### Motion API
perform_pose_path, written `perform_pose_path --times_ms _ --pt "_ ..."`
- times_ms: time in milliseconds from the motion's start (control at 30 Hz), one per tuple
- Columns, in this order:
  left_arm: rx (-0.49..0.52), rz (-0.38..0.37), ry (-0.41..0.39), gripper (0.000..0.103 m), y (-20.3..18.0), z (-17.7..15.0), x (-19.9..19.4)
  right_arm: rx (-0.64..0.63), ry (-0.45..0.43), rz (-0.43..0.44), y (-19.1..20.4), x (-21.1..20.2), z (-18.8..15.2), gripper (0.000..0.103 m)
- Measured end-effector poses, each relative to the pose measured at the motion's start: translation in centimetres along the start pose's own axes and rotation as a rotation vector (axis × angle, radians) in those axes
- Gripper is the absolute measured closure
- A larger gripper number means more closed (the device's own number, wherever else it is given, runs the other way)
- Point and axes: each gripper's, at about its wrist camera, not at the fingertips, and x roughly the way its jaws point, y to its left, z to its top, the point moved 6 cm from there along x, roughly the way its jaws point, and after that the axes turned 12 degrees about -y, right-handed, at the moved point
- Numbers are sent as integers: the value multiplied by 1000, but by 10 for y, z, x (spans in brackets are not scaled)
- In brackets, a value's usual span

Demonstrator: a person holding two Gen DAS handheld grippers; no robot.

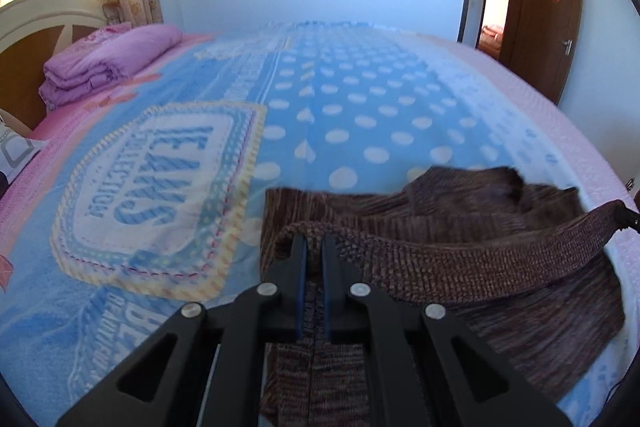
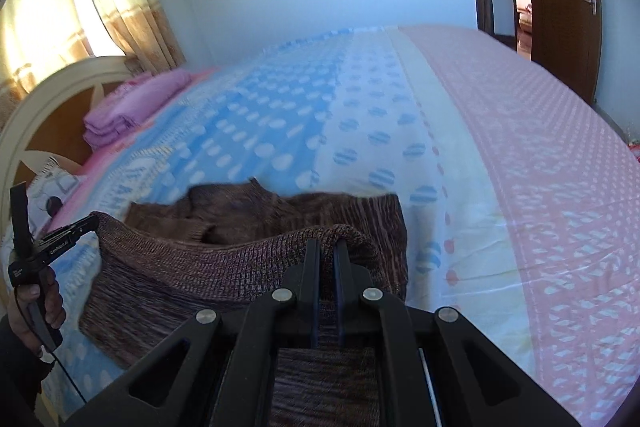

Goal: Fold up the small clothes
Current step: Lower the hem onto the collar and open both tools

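A brown knit sweater (image 1: 460, 223) lies on the blue polka-dot blanket (image 1: 360, 99) of the bed, its ribbed hem (image 1: 480, 255) lifted and stretched between both grippers. The left gripper (image 1: 314, 239) is clamped tight on the hem's left corner; the right gripper (image 2: 326, 243) is pinched closed on the other corner. At ten o'clock from the sweater, folded purple bedding (image 1: 108, 63) sits by the headboard (image 1: 44, 7). A brown door (image 1: 548, 11) stands open at two o'clock.
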Motion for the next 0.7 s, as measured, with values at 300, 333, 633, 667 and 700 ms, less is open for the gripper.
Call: perform_pose_path --times_ms 300,333,633,667,700 --pt "-11 84 55 61 19 -7 27 -17 69 -63 -25 43 -15 78" --pt "-2 89 48 46 21 -8 23 -36 69 -83 -26 41 -16 68" --pt "307 173 70 26 7 -38 22 -454 164 -220 -6 50 -39 30" --pt "287 175 64 26 6 -31 25 -455 163 -228 -5 56 -34 30" --pt "264 189 54 26 6 -22 30 -447 159 -233 -4 61 -26 30"
